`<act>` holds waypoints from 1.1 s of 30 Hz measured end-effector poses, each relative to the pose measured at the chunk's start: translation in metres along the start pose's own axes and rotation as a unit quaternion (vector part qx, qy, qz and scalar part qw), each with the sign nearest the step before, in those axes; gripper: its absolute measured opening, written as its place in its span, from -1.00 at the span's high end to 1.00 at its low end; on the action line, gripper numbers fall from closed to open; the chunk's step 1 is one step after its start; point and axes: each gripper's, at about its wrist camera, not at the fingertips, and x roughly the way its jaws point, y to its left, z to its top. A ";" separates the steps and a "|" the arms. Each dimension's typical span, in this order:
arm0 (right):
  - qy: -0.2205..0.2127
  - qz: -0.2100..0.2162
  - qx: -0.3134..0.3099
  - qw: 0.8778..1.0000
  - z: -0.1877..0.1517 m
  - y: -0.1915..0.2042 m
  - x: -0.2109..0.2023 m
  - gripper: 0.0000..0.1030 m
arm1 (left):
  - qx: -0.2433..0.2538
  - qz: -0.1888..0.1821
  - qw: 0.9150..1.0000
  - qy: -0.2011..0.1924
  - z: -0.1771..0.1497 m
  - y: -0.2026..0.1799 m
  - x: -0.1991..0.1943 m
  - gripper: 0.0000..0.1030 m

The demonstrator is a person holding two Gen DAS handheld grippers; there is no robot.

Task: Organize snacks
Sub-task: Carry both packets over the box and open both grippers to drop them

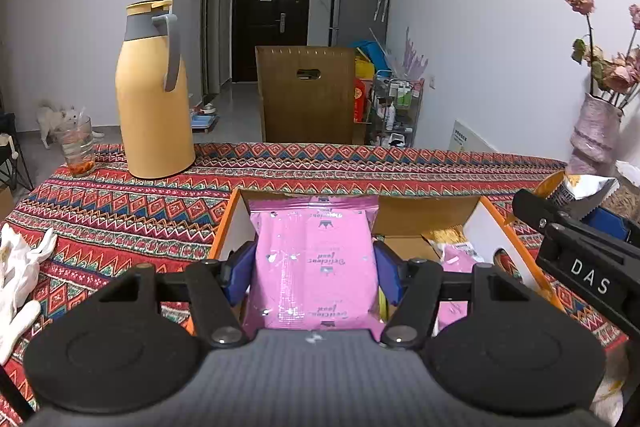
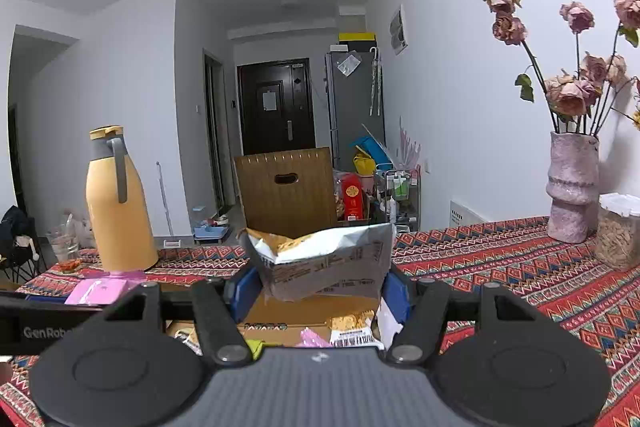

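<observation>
Two wrist views over a bench [image 1: 120, 211] spread with a patterned cloth. Centre of the left view: an open cardboard box [image 1: 500, 227] with orange outer walls, lying across the middle of the frame; a few packets lie inside it at lower right, partly hidden. Upper left of the same view: a yellow flask [image 1: 154, 99] standing on the cloth, with a glass [image 1: 78, 151] just beside it at the left edge. Far right of both views: a pink vase [image 2: 572, 187] of dried roses, and beside it in the right view a clear jar [image 2: 618, 231]. Lower centre of the left view: the left gripper [image 1: 316, 267], jaws clenched on a pink packet [image 1: 316, 251] held flat by its two sides over the box. Lower centre of the right view: the right gripper [image 2: 320, 291], jaws clamped on a crumpled silver packet [image 2: 324, 259], its top open or torn; this packet hangs above the box floor, where more packets show below it. The right gripper also enters the left view at right, its packet reaching past the box wall. Step in hand, as judged: both packets are lifted clear of the box, midway in sorting; whether they are being taken out or put in cannot be told. The next move calls for carrying each packet to its chosen place, lowering it flat, and only then releasing the jaws, keeping the two grippers apart.
</observation>
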 end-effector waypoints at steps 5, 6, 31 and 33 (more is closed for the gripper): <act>0.008 -0.003 -0.002 1.000 -0.003 0.003 0.019 -0.23 | -0.004 0.014 1.000 -0.005 -0.005 0.000 0.019 -0.22; 0.010 -0.005 -0.005 1.000 -0.005 0.003 0.023 -0.23 | -0.004 0.017 1.000 -0.006 -0.007 0.000 0.023 -0.22; 0.024 -0.009 0.024 0.999 -0.022 -0.015 0.025 -1.00 | -0.017 0.036 0.999 -0.021 -0.021 0.011 0.034 -1.00; 0.026 -0.010 0.026 0.999 -0.022 -0.016 0.025 -1.00 | -0.018 0.036 0.999 -0.021 -0.021 0.011 0.033 -1.00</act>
